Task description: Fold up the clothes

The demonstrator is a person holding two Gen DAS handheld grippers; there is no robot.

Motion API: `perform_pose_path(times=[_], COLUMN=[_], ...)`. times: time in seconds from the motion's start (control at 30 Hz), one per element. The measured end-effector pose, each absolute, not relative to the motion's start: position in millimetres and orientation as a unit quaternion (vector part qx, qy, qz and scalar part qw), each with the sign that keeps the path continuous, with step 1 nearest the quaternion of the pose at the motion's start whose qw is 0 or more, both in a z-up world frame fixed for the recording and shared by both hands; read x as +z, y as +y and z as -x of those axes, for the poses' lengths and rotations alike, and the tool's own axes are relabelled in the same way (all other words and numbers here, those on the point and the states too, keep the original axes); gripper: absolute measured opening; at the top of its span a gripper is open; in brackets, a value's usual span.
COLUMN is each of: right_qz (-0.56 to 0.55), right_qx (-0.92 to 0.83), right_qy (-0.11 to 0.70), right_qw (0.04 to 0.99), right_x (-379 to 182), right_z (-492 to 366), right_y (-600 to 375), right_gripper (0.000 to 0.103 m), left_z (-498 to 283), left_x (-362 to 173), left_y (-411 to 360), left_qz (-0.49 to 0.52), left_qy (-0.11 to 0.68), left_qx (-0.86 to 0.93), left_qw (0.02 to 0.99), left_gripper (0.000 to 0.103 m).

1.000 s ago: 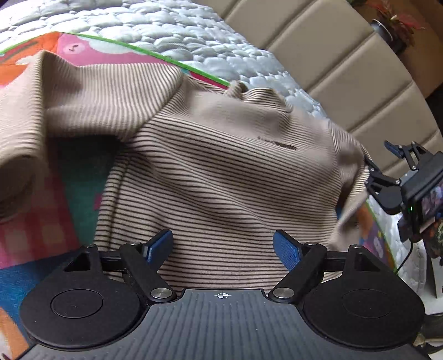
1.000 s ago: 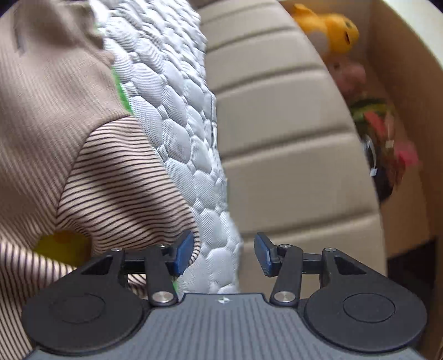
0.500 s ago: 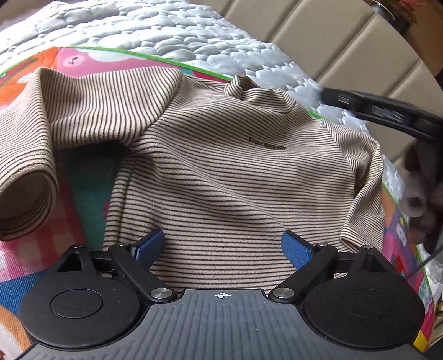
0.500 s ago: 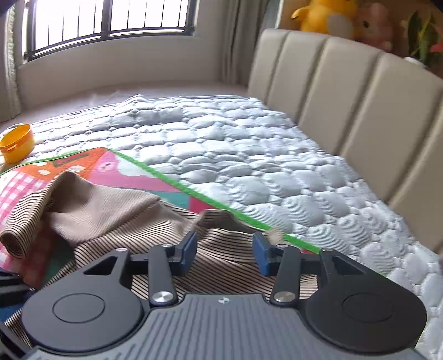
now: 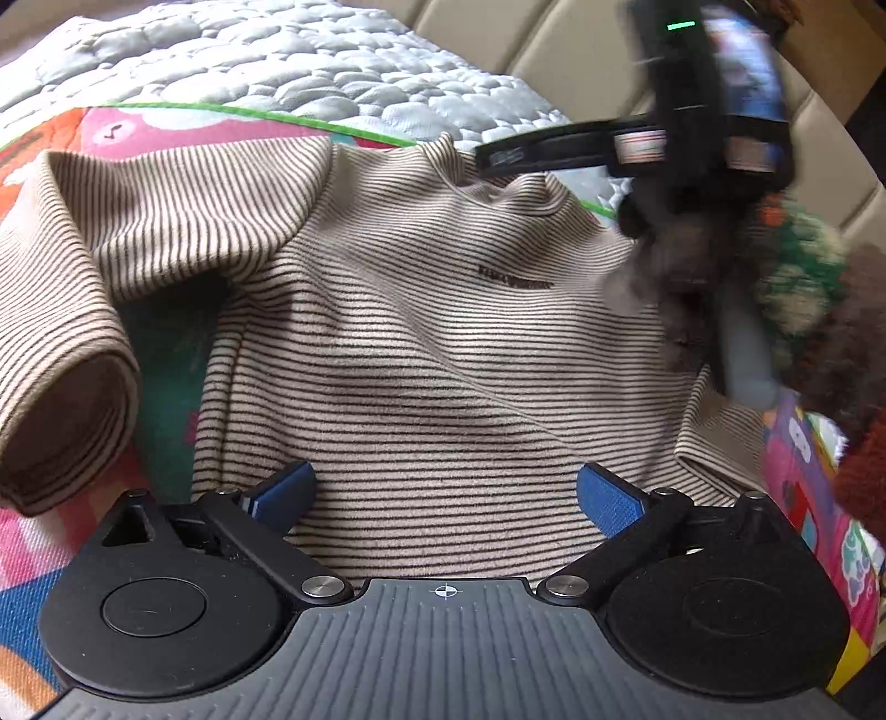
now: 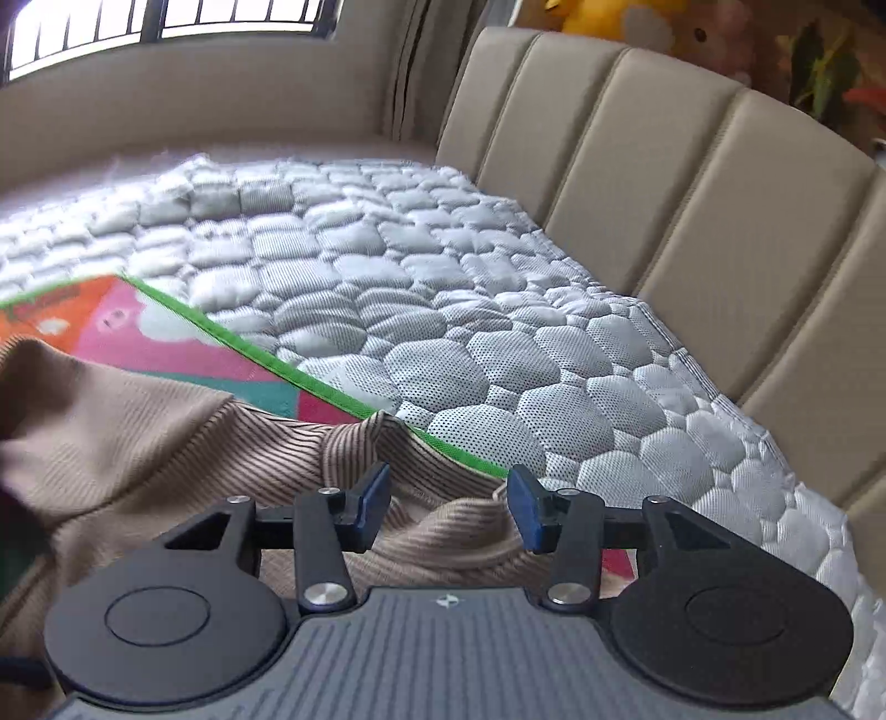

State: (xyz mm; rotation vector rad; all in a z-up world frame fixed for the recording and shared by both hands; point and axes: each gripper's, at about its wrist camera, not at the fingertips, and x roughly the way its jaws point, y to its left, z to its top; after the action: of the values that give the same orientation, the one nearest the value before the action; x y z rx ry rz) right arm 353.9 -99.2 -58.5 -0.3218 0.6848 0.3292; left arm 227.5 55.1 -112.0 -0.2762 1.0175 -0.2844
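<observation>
The right gripper (image 6: pixel 447 503) has been brought down over the collar of the striped sweater (image 5: pixel 421 354), jaws apart, empty. The sweater, spread on the colourful mat (image 5: pixel 166 387), is seen whole only from the left wrist, whose left gripper (image 5: pixel 443 493) is held wide.

It was a home bedroom. A quilted mattress (image 6: pixel 421 310) met a padded headboard (image 6: pixel 664 183). Plush toys (image 6: pixel 603 16) sat above.

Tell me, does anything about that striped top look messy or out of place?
Yes. The striped top lies face up but unfolded: its sleeve is bent over itself with the cuff gaping, and the collar is bunched up. Nothing looks torn or spilled.
</observation>
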Motion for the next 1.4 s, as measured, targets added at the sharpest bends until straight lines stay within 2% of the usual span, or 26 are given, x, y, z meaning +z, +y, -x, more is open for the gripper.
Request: perform_pose_path(times=[0.03, 0.1, 0.23, 0.3, 0.37, 0.53, 0.67, 0.8, 0.9, 0.97, 1.0, 1.03, 1.17, 1.23, 1.3, 1.4], right_qz=[0.134, 0.104, 0.042, -0.034, -0.098, -0.173, -0.176, -0.223, -0.228, -0.227, -0.229, -0.233, -0.270, -0.287, -0.306, -0.333], right_qx=[0.162, 0.159, 0.144, 0.144, 0.166, 0.215, 0.204, 0.204, 0.198, 0.188, 0.182, 0.176, 0.166, 0.163, 0.156, 0.144], right_qy=[0.332, 0.336, 0.350, 0.351, 0.332, 0.344, 0.365, 0.372, 0.381, 0.390, 0.395, 0.400, 0.406, 0.405, 0.402, 0.398], right_qw=[0.919, 0.923, 0.925, 0.924, 0.923, 0.897, 0.891, 0.878, 0.874, 0.872, 0.871, 0.869, 0.857, 0.853, 0.849, 0.842], right_x=[-48.4, -33.7, -14.4, -7.1, -8.0, -30.4, -41.3, -49.5, -55.4, -60.9, -63.5, -65.6, -68.9, -67.6, -67.2, -66.6], right_z=[-334.4, -298.0, -234.2, -207.9, -188.1, -185.7, -200.5, -211.2, -216.5, -220.8, -223.5, -225.5, -231.1, -233.1, -233.4, -233.8], right_y=[-111.5, -133.1, -170.4, -194.2, -214.8, -236.2, -239.5, -252.8, -257.8, -259.7, -261.3, -263.5, -276.4, -281.1, -288.3, -299.1], right_gripper=[0.049, 0.061, 0.066, 0.092, 0.103, 0.103, 0.103, 0.103, 0.103, 0.103, 0.103, 0.103, 0.103, 0.103, 0.103, 0.103], left_z=[-227.4, -225.0, -218.7, -208.9, -193.9, -162.0, -157.1, -168.4, -183.7, -199.5, -207.5, -213.9, -225.5, -228.6, -231.7, -235.9], left_x=[-112.2, -110.0, -103.9, -95.2, -77.3, -31.4, -43.2, -67.6, -78.5, -78.2, -77.9, -76.5, -69.3, -61.1, -52.8, -22.0], left_y=[54.6, 52.6, 49.8, 52.4, 51.9, 54.8, 56.0, 55.7, 55.7, 65.6, 71.1, 75.7, 85.0, 89.6, 94.3, 112.2], left_qz=[0.129, 0.119, 0.099, 0.083, 0.043, -0.069, -0.239, -0.324, -0.337, -0.305, -0.288, -0.275, -0.272, -0.256, -0.240, -0.139], left_qy=[0.483, 0.480, 0.472, 0.460, 0.438, 0.365, 0.332, 0.353, 0.365, 0.386, 0.396, 0.405, 0.409, 0.411, 0.412, 0.411], left_qx=[-0.137, -0.135, -0.124, -0.104, -0.089, -0.049, 0.023, 0.031, 0.049, 0.070, 0.082, 0.088, 0.098, 0.102, 0.106, 0.108], left_qw=[0.855, 0.859, 0.867, 0.878, 0.894, 0.927, 0.912, 0.877, 0.866, 0.868, 0.868, 0.867, 0.865, 0.869, 0.873, 0.894], left_gripper=[0.103, 0.103, 0.103, 0.103, 0.103, 0.103, 0.102, 0.084, 0.083, 0.067, 0.051, 0.042, 0.031, 0.009, 0.007, 0.006])
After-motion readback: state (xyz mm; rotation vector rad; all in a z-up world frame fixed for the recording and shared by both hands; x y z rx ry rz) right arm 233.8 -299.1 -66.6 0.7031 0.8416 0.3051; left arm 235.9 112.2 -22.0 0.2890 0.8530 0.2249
